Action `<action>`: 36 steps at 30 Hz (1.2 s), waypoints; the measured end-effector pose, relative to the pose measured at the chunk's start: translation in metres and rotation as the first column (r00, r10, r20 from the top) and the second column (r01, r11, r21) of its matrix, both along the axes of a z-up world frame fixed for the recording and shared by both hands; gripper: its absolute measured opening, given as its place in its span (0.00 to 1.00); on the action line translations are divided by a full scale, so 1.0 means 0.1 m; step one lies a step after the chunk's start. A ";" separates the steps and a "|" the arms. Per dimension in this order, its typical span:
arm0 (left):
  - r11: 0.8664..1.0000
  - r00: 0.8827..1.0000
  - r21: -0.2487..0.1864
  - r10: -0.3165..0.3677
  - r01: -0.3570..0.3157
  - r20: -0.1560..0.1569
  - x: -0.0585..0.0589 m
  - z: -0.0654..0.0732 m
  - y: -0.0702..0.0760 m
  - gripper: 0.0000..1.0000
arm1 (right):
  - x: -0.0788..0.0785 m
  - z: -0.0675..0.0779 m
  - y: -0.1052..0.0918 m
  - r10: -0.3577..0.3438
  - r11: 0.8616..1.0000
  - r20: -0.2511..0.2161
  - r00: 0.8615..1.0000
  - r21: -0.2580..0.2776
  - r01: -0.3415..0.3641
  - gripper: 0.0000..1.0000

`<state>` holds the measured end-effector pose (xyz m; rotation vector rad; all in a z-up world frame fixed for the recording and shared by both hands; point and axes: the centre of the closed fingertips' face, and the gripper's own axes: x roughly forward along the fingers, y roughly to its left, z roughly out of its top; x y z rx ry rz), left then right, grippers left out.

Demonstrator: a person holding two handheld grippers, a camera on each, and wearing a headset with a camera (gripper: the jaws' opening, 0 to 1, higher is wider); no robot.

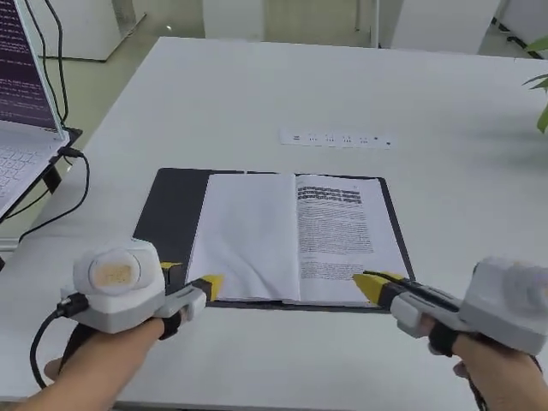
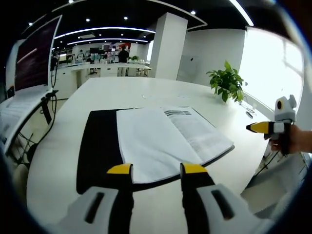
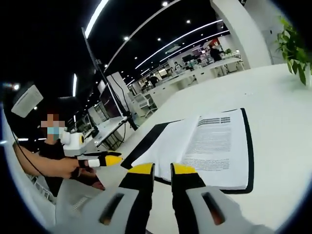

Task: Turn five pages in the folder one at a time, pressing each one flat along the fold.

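**Folder open, no page being held**

The folder is seen lying open and flat on the white table, just ahead of both claws. The left claw is held loose, with its jaws well apart, and nothing is gripped in it. A blank page is found just in front of it, near the page's bottom edge. The right claw is nearly closed, with only a thin gap left between its jaws, and nothing is held in it either. The printed page is found just in front of it, by the bottom corner.

At least one page looks to have been turned, since a blank back is shown on the left side. How many have been turned cannot be told. The printed page is likely to be picked up next by its corner, turned over, and pressed flat along the fold.
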<state>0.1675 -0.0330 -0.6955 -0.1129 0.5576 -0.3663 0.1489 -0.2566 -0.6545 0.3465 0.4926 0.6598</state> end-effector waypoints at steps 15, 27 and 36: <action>1.000 0.996 0.015 -0.016 0.015 0.083 -0.40 0.58 0.05 0.63 | -0.19 0.18 -0.38 -0.138 0.986 0.089 0.986 -0.079 0.145 0.49; 0.997 0.995 0.052 0.046 -0.051 0.085 -0.56 0.64 0.25 0.91 | -0.20 0.26 -0.60 -0.207 0.965 0.168 0.964 -0.125 0.229 0.92; 0.995 0.994 0.074 0.059 -0.066 0.093 -0.60 0.67 0.36 0.99 | -0.21 0.27 -0.60 -0.219 0.965 0.152 0.964 -0.111 0.237 1.00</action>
